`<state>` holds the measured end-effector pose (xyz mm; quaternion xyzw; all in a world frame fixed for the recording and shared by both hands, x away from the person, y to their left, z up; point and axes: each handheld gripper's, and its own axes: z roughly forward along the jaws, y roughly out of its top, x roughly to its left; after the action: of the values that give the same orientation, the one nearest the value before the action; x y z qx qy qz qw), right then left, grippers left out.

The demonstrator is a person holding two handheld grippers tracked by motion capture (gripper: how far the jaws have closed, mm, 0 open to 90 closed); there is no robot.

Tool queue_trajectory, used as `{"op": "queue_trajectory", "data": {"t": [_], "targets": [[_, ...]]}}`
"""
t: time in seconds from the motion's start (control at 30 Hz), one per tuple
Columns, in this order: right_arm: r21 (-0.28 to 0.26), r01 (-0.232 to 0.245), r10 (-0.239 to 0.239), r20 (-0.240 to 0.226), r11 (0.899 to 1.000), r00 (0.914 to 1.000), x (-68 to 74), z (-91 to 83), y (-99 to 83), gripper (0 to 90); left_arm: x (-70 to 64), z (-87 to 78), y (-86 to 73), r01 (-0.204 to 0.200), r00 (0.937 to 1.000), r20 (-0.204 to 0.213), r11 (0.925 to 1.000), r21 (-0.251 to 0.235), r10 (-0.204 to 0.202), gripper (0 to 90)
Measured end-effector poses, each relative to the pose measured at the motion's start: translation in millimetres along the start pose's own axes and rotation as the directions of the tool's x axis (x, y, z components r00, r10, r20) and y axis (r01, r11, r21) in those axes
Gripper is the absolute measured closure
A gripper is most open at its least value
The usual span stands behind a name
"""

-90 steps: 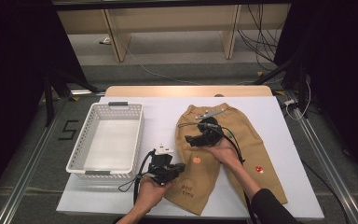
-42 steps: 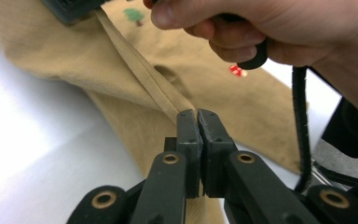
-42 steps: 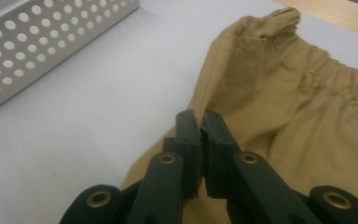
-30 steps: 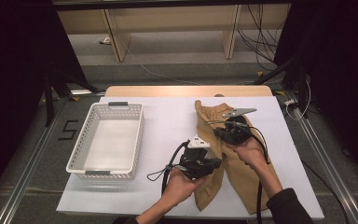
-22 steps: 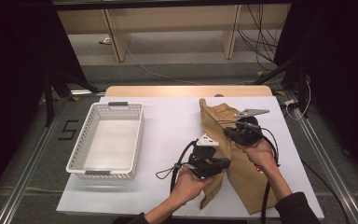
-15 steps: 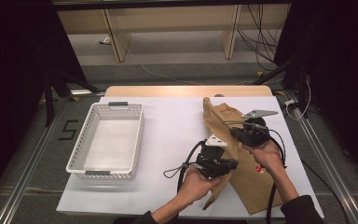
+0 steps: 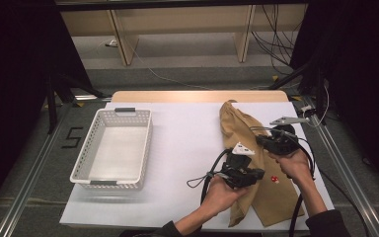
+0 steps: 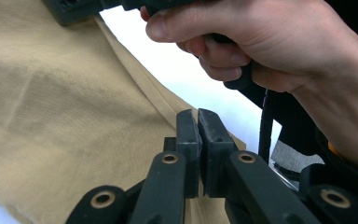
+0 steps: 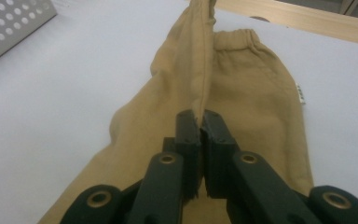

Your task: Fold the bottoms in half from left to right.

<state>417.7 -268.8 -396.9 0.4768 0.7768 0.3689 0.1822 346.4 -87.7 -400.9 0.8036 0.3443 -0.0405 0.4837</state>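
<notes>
On the right half of the table (image 7: 177, 143), the tan trousers (image 7: 246, 138) lie folded lengthwise, waistband at the far edge and legs running toward the person. The high view places the left claw (image 7: 256, 174) at mid-length of the garment and the right claw (image 7: 269, 139) just beyond it, toward the right edge. The right gripper view adds detail not resolved from above: the right claw (image 9: 198, 122) is closed on a raised ridge of fabric that runs up to the elastic waistband (image 9: 235, 37). The left gripper view shows the left claw (image 8: 198, 126) with jaws pressed together over the cloth; whether fabric sits between them cannot be told. It also shows the right hand (image 8: 261, 42) close ahead. The long axis runs far to near, slightly slanted rightward at the near end. The white basket (image 7: 113, 148) stands well apart at the left, with bare table surface between it and the trousers.
</notes>
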Motion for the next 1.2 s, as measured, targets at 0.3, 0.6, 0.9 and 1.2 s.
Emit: {"op": "queue_trajectory", "data": {"t": [0.3, 0.6, 0.9, 1.2], "targets": [[0.007, -0.024, 0.024, 0.027, 1.0, 0.9993, -14.1, -3.7, -3.9, 86.5, -3.3, 11.8, 4.4, 0.018, 0.9996, 0.022, 0.9998, 0.007, -0.018, 86.3], [0.023, -0.052, 0.051, 0.056, 0.998, 0.9972, -29.9, -3.7, -9.2, 86.5, -12.9, 23.7, 6.0, 0.015, 0.9983, 0.056, 0.9996, 0.023, -0.017, 86.1], [0.044, -0.075, 0.072, 0.072, 0.996, 0.9948, -44.2, -3.1, -15.0, 86.5, -8.4, 6.5, 5.5, -0.015, 0.9984, 0.055, 0.9999, 0.0, 0.015, 79.4], [0.055, -0.078, 0.074, 0.072, 0.995, 0.9946, -55.5, 1.3, -20.3, 86.3, 13.4, -35.4, -3.5, -0.045, 0.9952, -0.088, 0.999, -0.005, 0.045, 45.0]]}}
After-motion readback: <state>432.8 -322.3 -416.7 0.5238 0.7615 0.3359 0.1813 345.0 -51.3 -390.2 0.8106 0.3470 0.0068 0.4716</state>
